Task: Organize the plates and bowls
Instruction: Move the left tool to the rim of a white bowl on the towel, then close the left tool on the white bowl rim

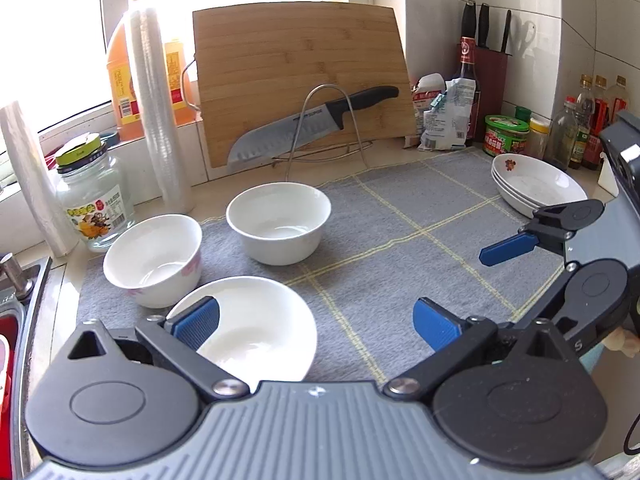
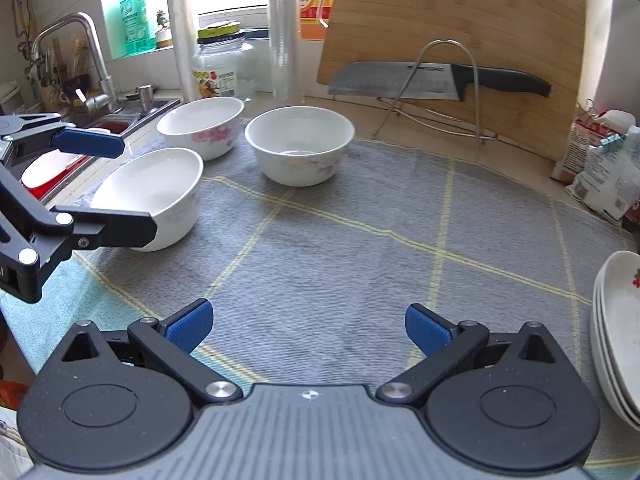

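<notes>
Three white bowls stand on a grey checked mat (image 1: pixel 400 240): a near bowl (image 1: pixel 256 332), a left bowl with pink flowers (image 1: pixel 154 258) and a far bowl (image 1: pixel 280 226). They also show in the right wrist view: the near bowl (image 2: pixel 154 196), the flowered bowl (image 2: pixel 202 126) and the far bowl (image 2: pixel 300 150). A stack of shallow white plates (image 1: pixel 536 186) sits at the mat's right edge, also in the right wrist view (image 2: pixel 618 332). My left gripper (image 1: pixel 316 322) is open, its left finger over the near bowl's rim. My right gripper (image 2: pixel 308 326) is open and empty above the mat.
A wooden cutting board (image 1: pixel 300 76) leans at the back behind a wire rack holding a knife (image 1: pixel 308 120). A glass jar (image 1: pixel 94 200) and film rolls stand at left by the sink (image 2: pixel 100 120). Sauce bottles, bags and a knife block (image 1: pixel 490 80) crowd the right corner.
</notes>
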A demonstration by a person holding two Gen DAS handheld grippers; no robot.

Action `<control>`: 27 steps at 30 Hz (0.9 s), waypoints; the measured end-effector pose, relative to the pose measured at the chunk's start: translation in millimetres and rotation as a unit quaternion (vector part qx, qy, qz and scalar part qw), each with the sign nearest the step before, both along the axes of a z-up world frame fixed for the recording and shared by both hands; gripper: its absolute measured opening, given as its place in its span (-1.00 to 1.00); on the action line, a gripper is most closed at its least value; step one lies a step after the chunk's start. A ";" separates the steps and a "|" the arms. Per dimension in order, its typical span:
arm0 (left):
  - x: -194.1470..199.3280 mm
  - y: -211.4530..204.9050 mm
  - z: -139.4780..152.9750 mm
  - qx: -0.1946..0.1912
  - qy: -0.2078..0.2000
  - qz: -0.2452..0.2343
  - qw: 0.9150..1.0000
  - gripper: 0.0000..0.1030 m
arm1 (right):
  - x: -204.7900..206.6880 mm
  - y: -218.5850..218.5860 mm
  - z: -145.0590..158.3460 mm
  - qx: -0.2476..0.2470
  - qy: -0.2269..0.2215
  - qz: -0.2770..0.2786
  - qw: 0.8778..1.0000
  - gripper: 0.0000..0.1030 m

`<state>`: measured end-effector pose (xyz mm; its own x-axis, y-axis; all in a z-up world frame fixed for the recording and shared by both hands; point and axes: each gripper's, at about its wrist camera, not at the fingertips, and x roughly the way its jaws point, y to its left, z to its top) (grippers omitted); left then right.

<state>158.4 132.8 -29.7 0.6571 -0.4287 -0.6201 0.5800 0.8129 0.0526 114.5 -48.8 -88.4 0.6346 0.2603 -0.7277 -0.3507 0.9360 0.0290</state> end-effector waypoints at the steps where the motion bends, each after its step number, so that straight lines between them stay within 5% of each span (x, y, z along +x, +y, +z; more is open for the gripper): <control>1: 2.8 8.8 -0.8 0.003 0.003 0.001 1.000 0.99 | 0.4 9.4 -2.4 0.001 0.004 0.007 1.000 1.00; 13: 30.9 68.4 -11.5 0.011 0.034 0.031 0.999 0.99 | 13.8 93.1 -14.8 -0.012 -0.009 0.078 0.997 1.00; 27: 62.7 74.0 -23.3 0.006 0.061 0.018 0.998 0.99 | 21.8 108.7 -36.9 -0.024 -0.004 0.105 0.994 1.00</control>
<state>221.1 206.8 -52.9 0.5913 -0.3983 -0.7012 0.5531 0.8331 -0.0068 136.4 60.0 -125.3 0.5749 0.3530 -0.7381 -0.5392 0.8420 -0.0173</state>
